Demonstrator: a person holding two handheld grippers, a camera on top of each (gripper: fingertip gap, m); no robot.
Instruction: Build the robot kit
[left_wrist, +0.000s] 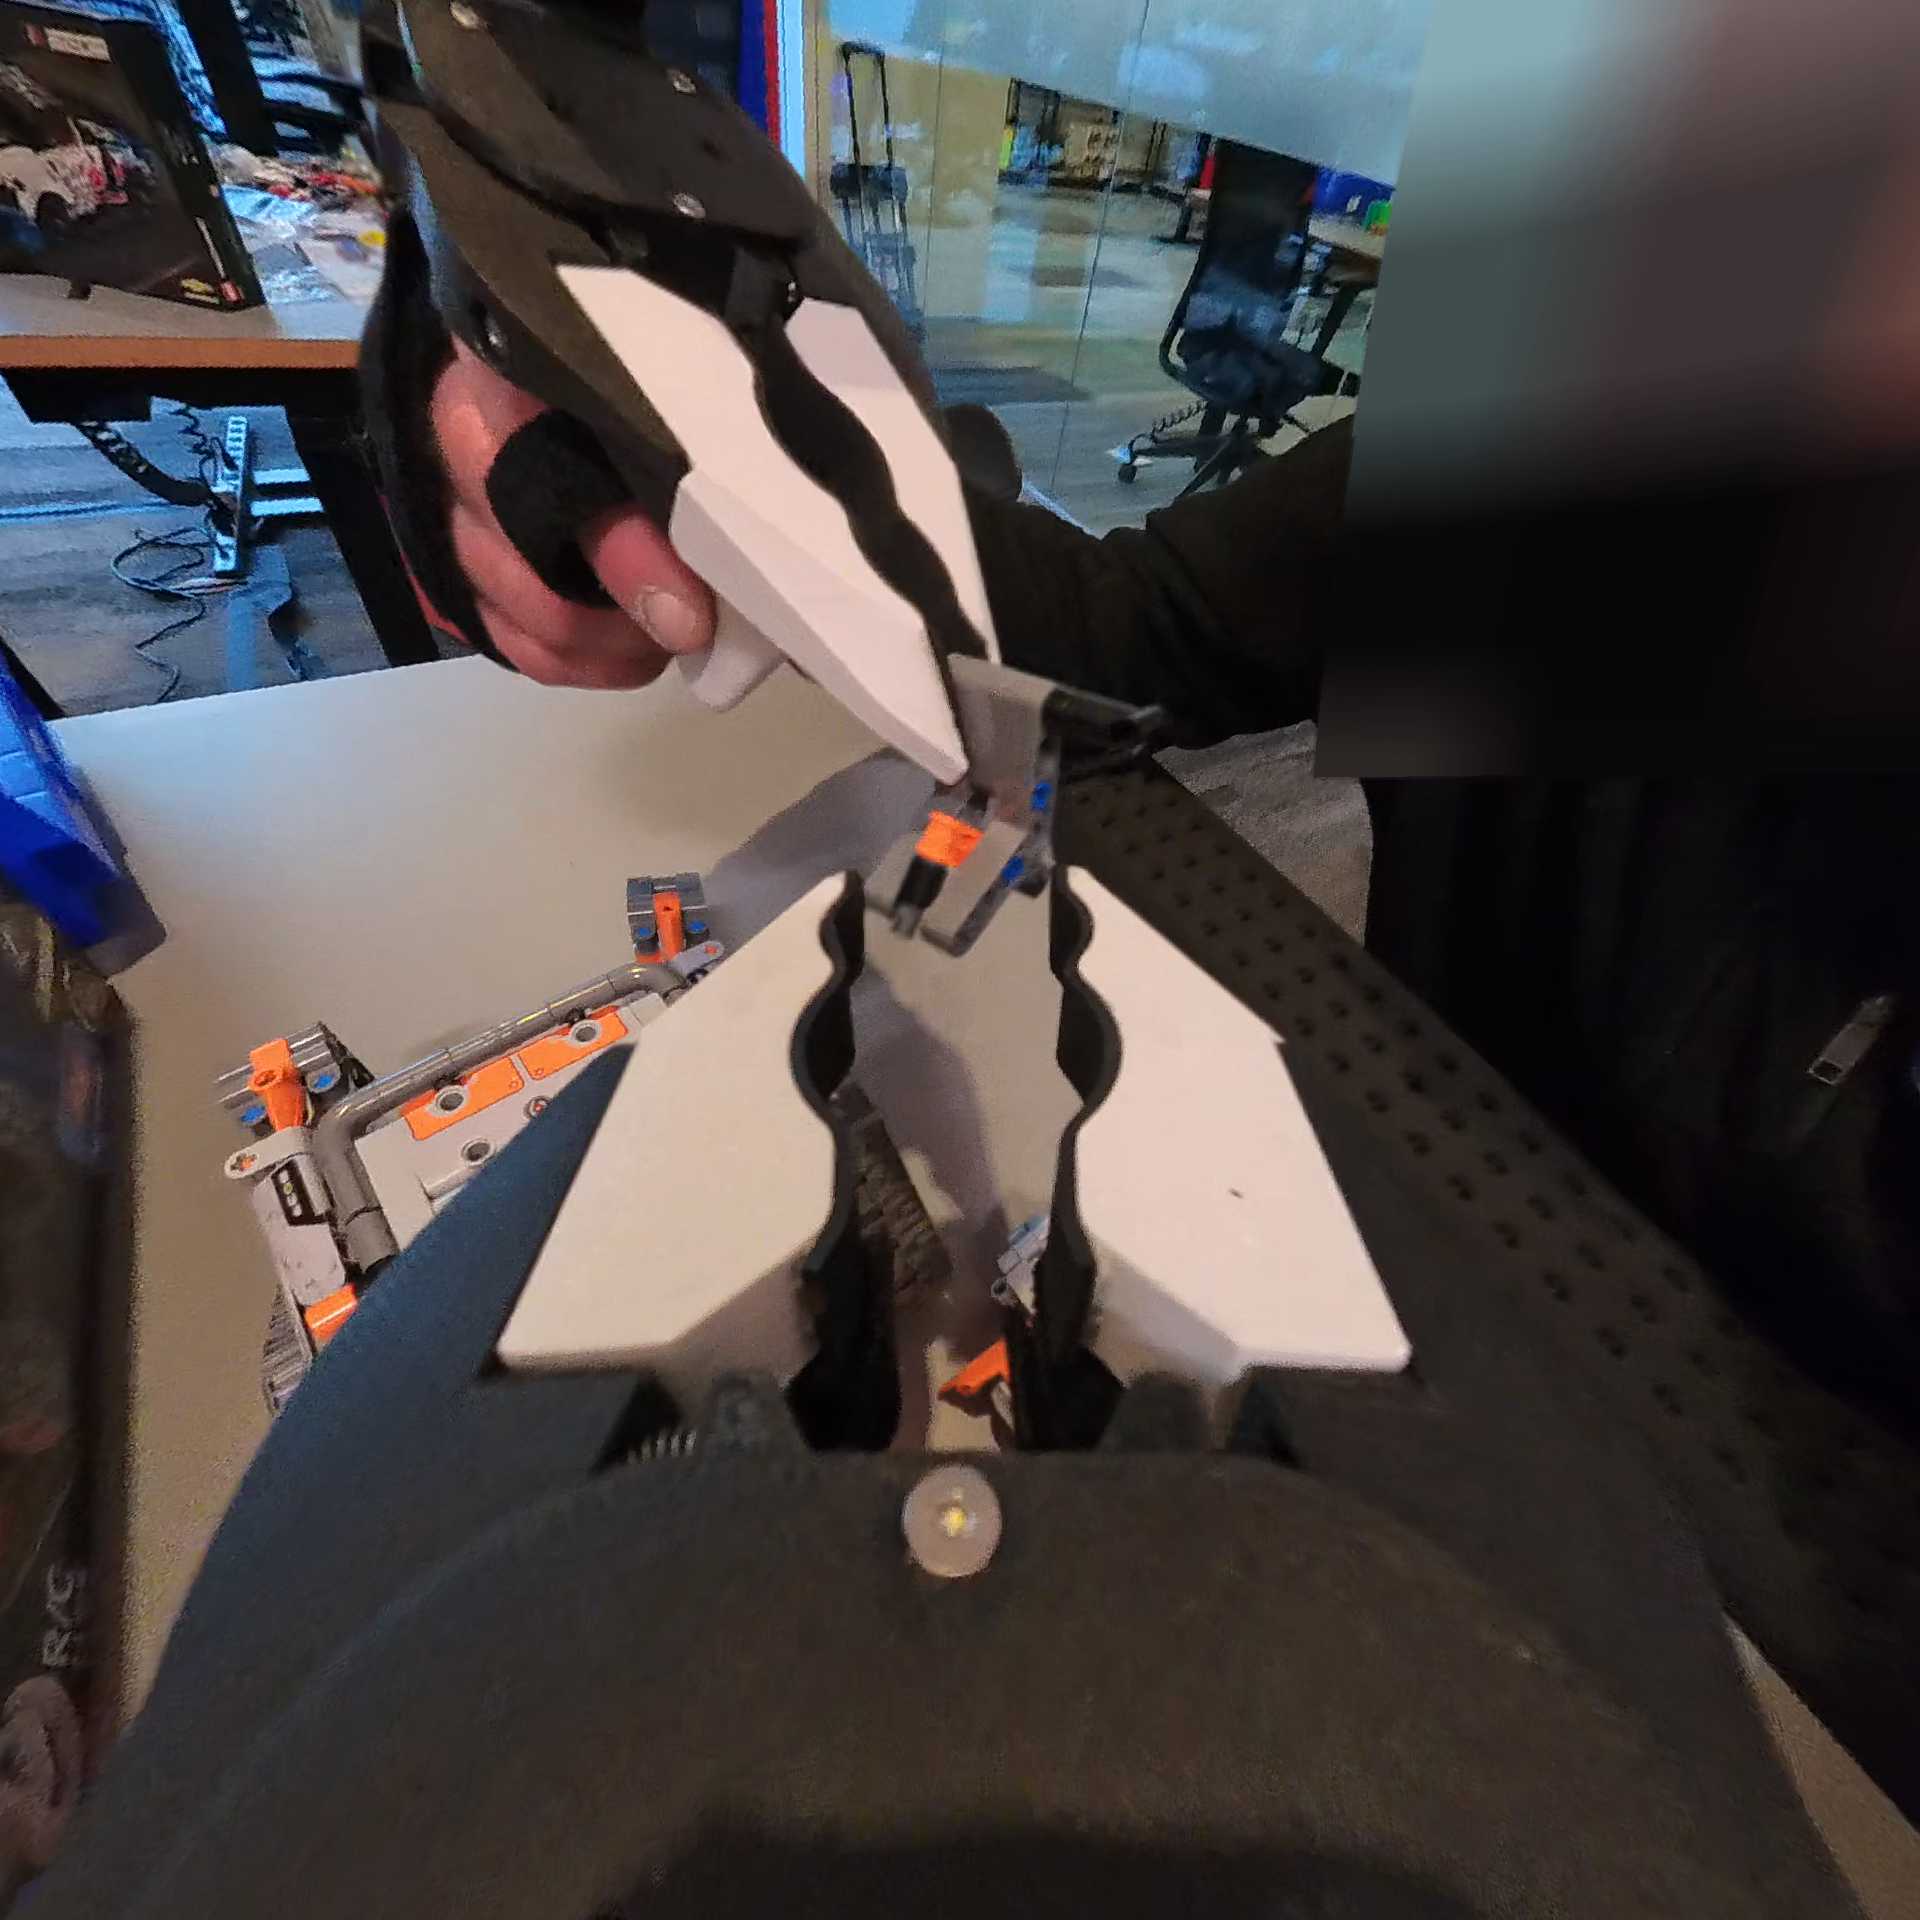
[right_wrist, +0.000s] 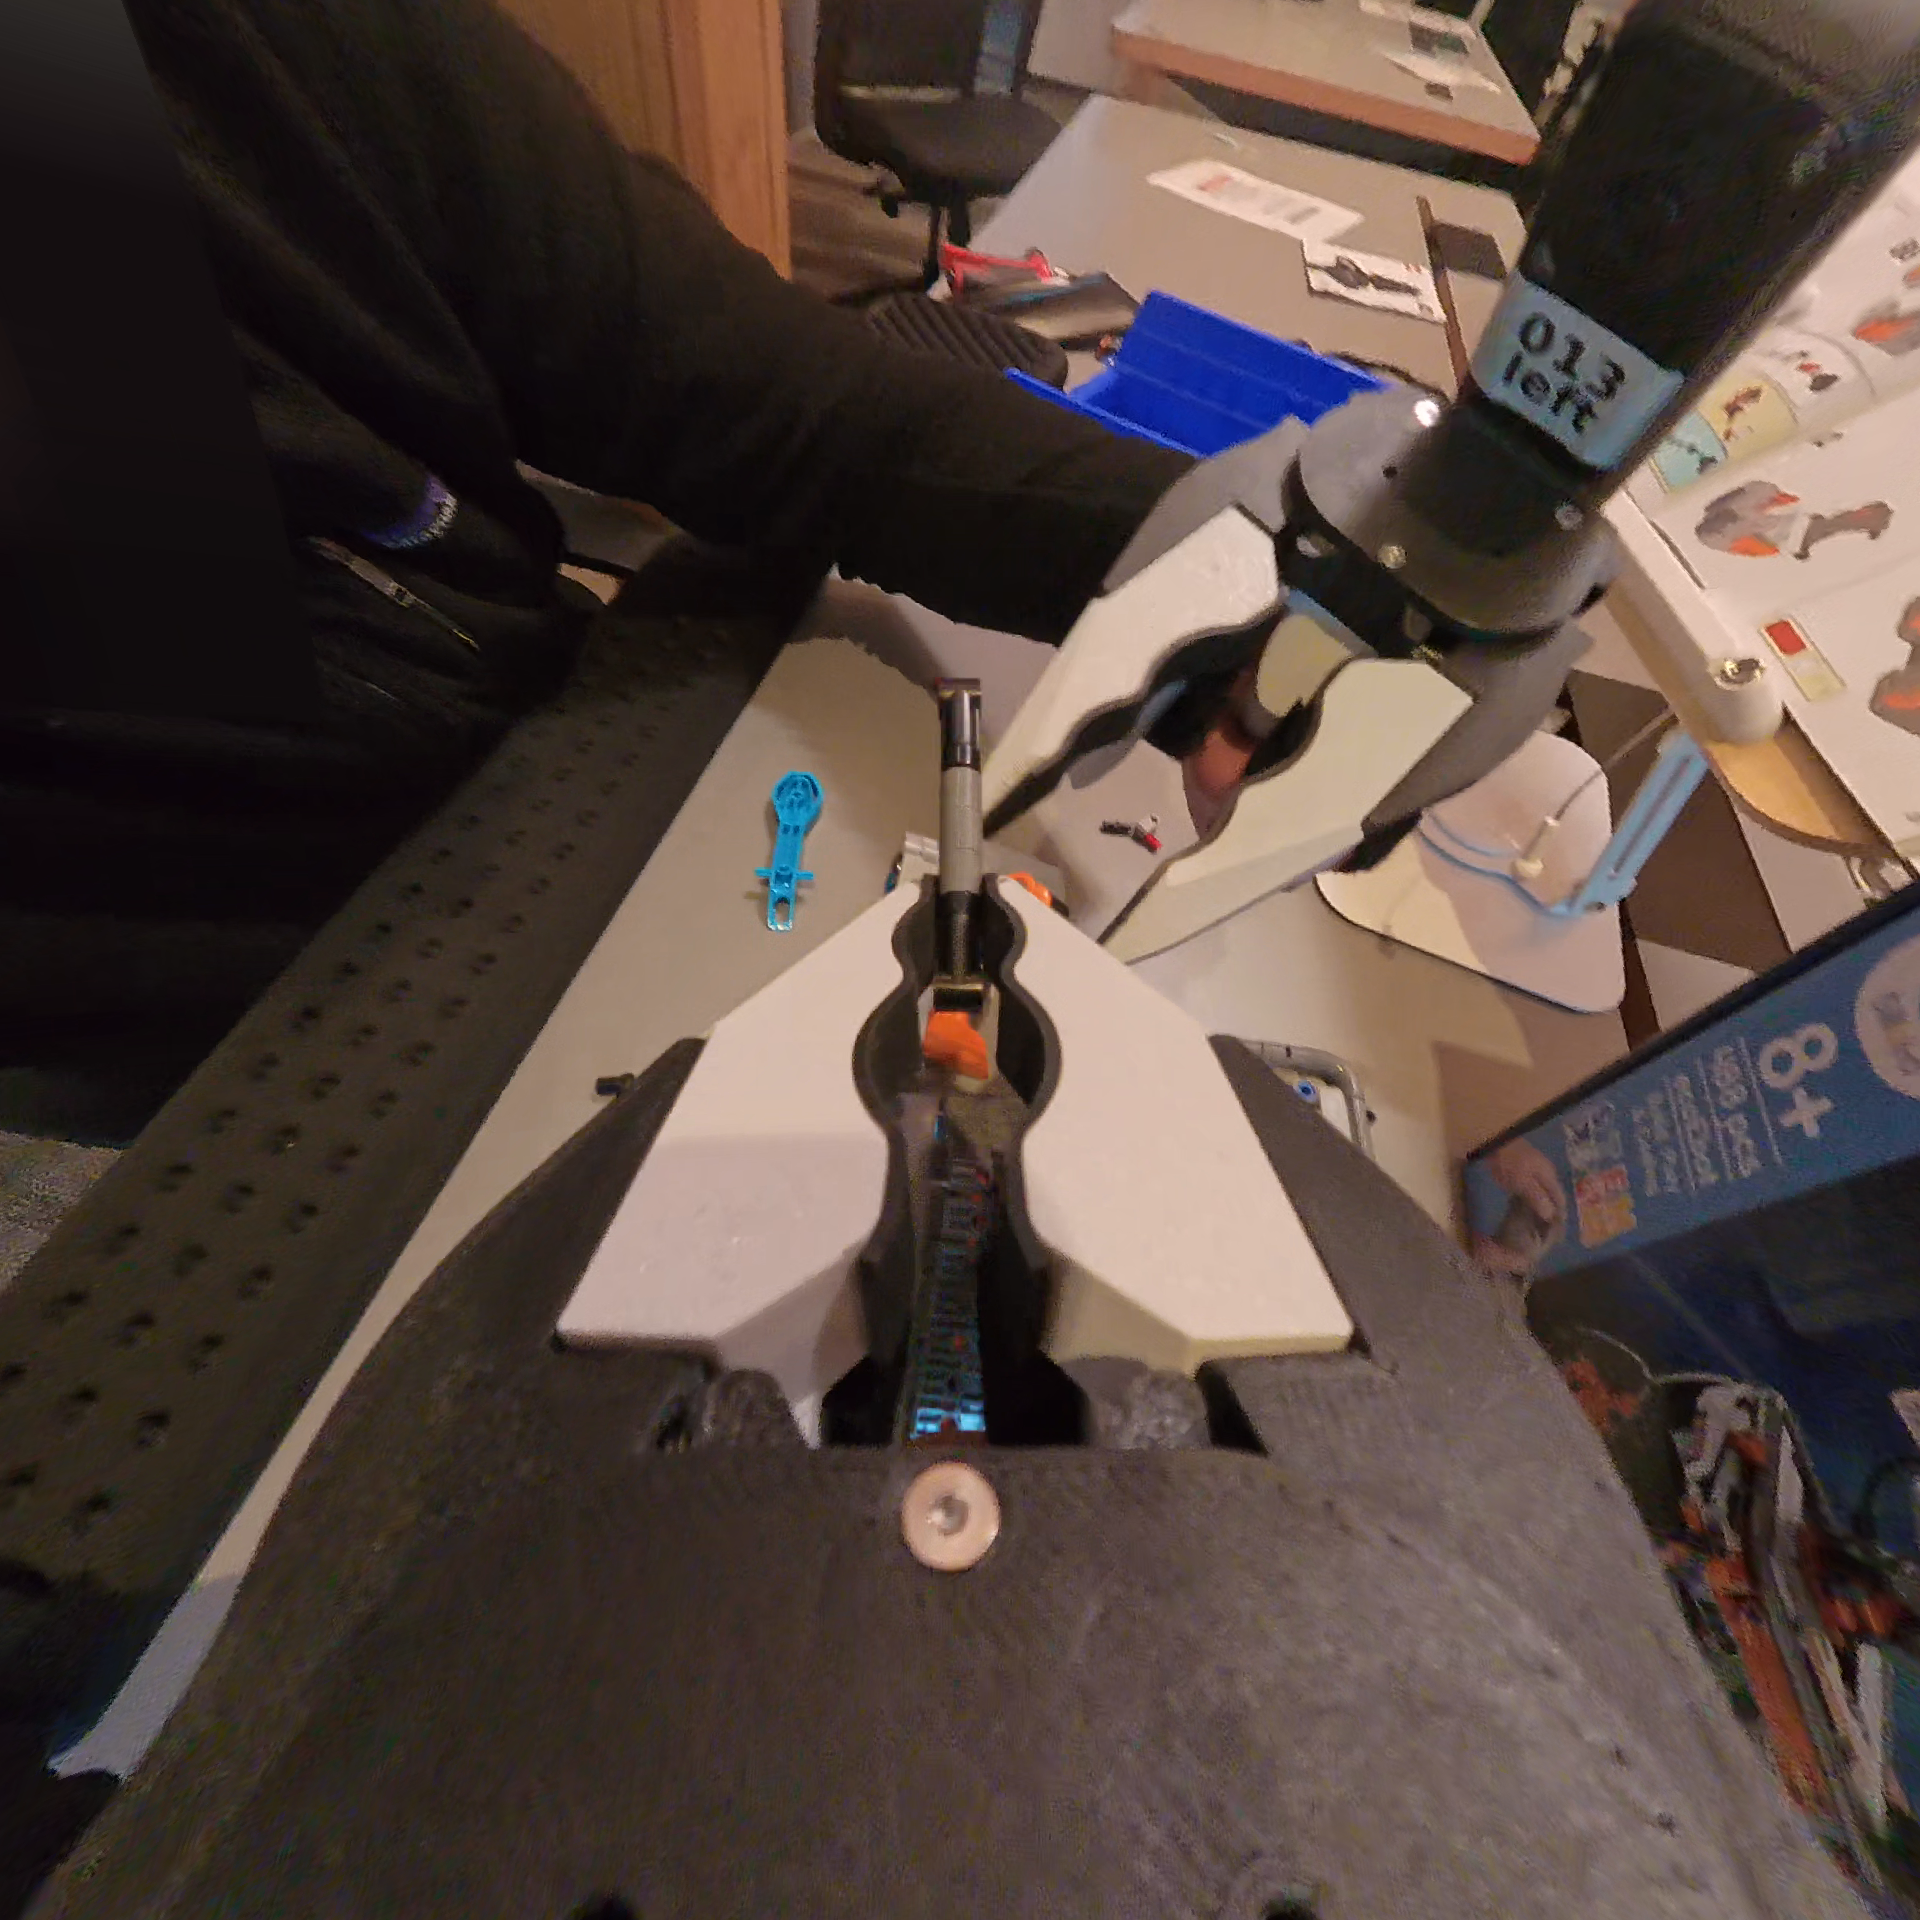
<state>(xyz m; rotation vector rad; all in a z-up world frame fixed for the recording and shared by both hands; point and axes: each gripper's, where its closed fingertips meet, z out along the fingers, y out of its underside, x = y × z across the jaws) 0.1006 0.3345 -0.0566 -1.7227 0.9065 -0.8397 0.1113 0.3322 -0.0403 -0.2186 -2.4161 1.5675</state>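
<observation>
My right gripper (right_wrist: 958, 896) is shut on a small brick assembly (right_wrist: 957, 821) of grey beams with an orange part and black pins. It holds the assembly above the white table (left_wrist: 416, 831). In the left wrist view the right gripper (left_wrist: 961, 764) comes down from the upper left, held by a hand, with the assembly (left_wrist: 977, 842) hanging from its tips. My left gripper (left_wrist: 956, 904) is open and empty, its tips just short of the assembly. It also shows in the right wrist view (right_wrist: 1049, 883), open, on the right side of the assembly.
A larger grey and orange brick model (left_wrist: 468, 1122) and a small grey and orange piece (left_wrist: 665, 914) lie on the table. A black perforated board (left_wrist: 1455, 1091) runs along the table's edge. A blue tool (right_wrist: 790, 842), a blue bin (right_wrist: 1195, 374), a blue box (right_wrist: 1714, 1091) and a white stand (right_wrist: 1507, 904) are nearby. Left and right tips are no more than a few centimetres apart.
</observation>
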